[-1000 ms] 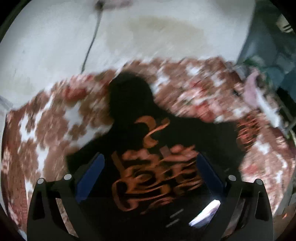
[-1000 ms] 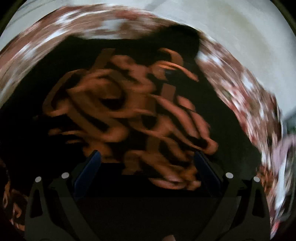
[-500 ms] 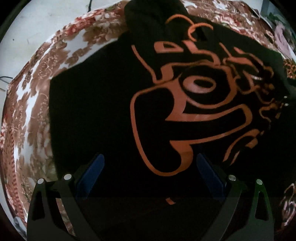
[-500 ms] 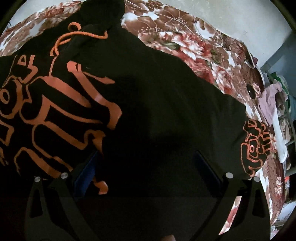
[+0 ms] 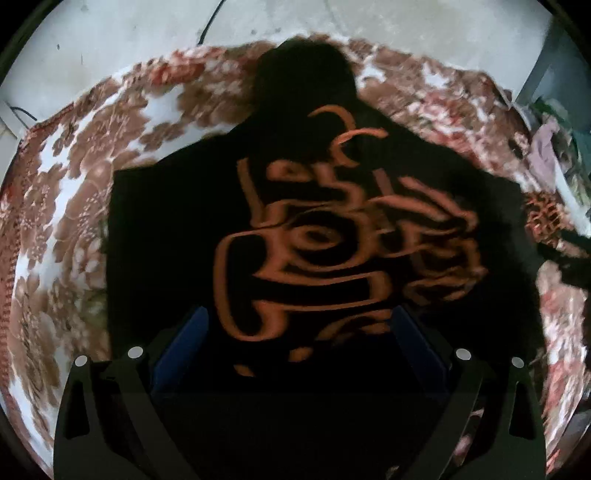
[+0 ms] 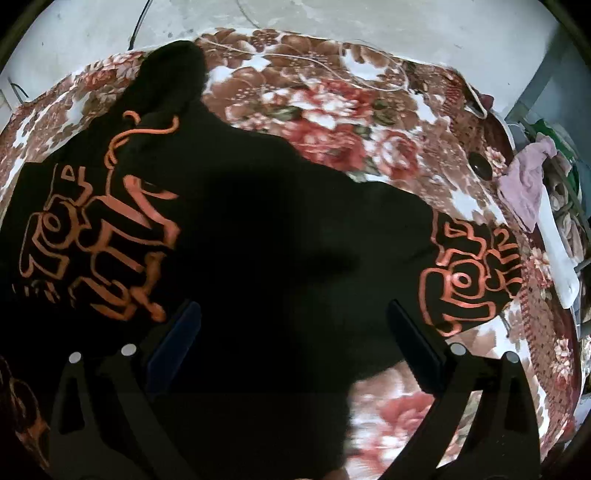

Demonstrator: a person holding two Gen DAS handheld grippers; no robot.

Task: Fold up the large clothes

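Observation:
A black hoodie [image 5: 177, 229] with a large orange print [image 5: 332, 251] lies spread flat on a floral blanket [image 5: 74, 192], hood [image 5: 306, 74] at the far end. My left gripper [image 5: 301, 332] is open above its lower front, with nothing between the blue pads. In the right wrist view the hoodie [image 6: 266, 221] fills the middle, with the hood [image 6: 173, 74] at top left and a printed sleeve end [image 6: 472, 273] at right. My right gripper [image 6: 291, 328] is open above the hoodie's lower right part.
The blanket [image 6: 332, 103] covers a bed. A thin white cord [image 6: 369, 81] and a small dark object [image 6: 480, 166] lie on it at far right. A pile of clothes [image 6: 528, 184] sits beyond the right edge. A pale wall [image 5: 147, 29] lies behind.
Both grippers have pulled back and up from the hoodie, so more of it and the blanket shows. The left view is blurred by motion. Both jaws stay open.

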